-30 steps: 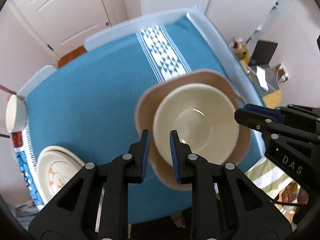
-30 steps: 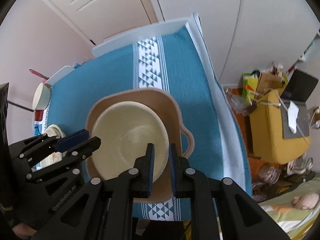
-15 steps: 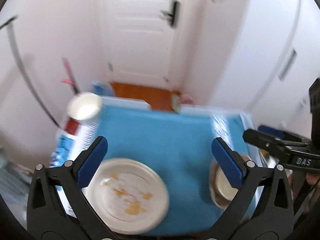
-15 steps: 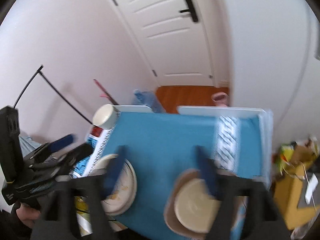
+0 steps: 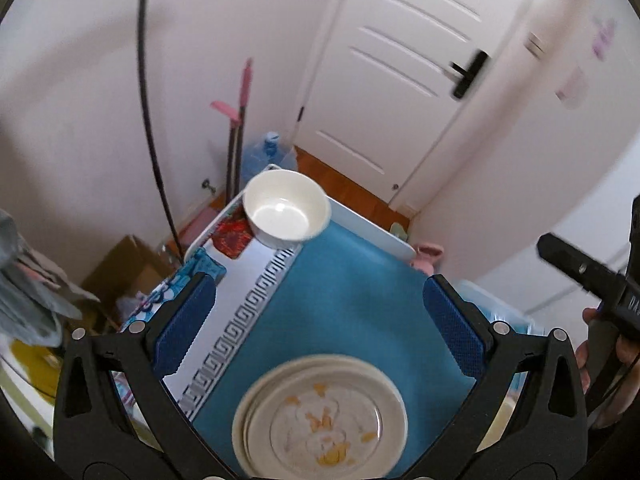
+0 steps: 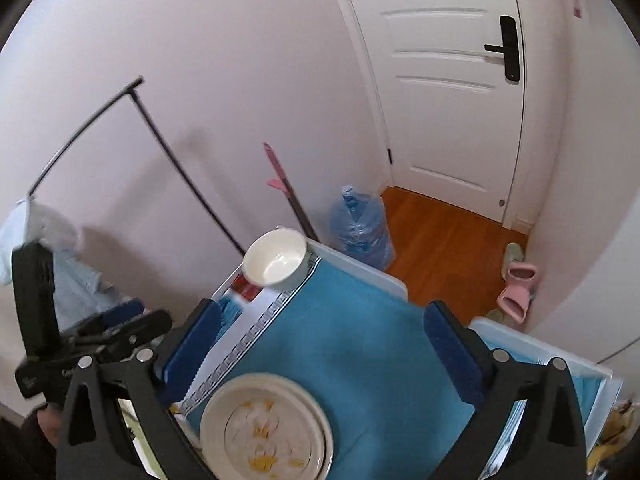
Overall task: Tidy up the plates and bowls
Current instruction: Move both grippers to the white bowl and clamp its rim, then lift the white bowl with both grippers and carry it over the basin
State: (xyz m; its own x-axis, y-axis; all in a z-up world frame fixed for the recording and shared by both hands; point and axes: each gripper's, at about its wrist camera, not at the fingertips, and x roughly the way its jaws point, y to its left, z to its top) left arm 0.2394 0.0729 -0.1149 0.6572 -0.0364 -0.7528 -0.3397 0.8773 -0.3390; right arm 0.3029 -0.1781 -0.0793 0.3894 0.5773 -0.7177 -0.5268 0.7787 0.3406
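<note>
1. Blue tablecloth [image 5: 352,300] covers the table.
2. Left gripper [image 5: 320,324]: jaws spread wide, nothing between them. Right gripper [image 6: 320,344]: jaws opening, nothing in them either.
3. Stacked plates [image 5: 320,420] with yellow crumbs sit at the near edge, below both grippers.
4. White bowl [image 5: 286,210] sits empty at the far corner.

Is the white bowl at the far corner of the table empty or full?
Empty. The white bowl stands upright at the table's far corner, and both wrist views show its bare, glossy inside with nothing in it.
</note>
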